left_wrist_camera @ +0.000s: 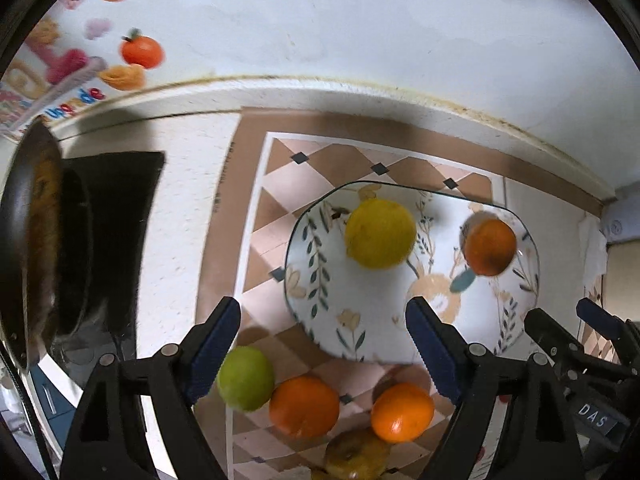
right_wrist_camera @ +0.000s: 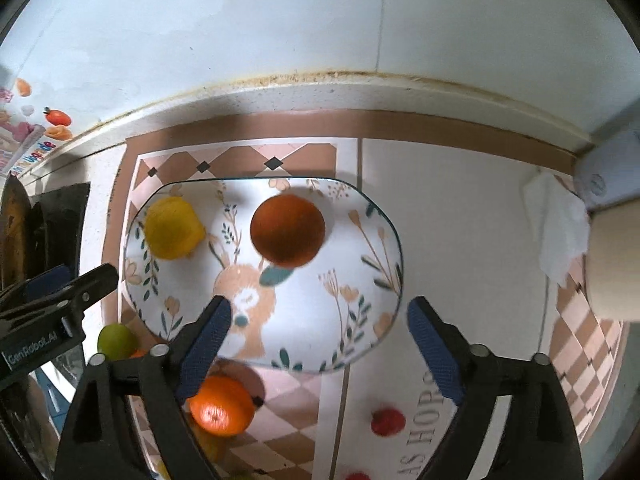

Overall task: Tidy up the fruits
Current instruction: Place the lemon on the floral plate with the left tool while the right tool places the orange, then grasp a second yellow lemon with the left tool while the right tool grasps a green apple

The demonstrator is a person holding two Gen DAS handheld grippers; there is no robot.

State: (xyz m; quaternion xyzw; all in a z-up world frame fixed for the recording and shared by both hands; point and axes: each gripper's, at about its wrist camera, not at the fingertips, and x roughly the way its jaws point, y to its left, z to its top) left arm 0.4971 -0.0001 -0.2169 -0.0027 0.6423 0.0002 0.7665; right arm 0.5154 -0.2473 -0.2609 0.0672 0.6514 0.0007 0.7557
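both grippers, left gripper [left_wrist_camera: 324, 336] and right gripper [right_wrist_camera: 320, 338], gape wide, empty; labels read "das" [left_wrist_camera: 593, 416], "genrobot.ai" [right_wrist_camera: 30, 353].

left tool [left_wrist_camera: 322, 318] | black arms | blue ribbed pads [left_wrist_camera: 214, 350] | silver rivets

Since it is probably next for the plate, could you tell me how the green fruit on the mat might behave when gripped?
The green fruit looks round and smooth, so it may roll if nudged. It sits beside an orange, which could get bumped too. It probably feels firm.
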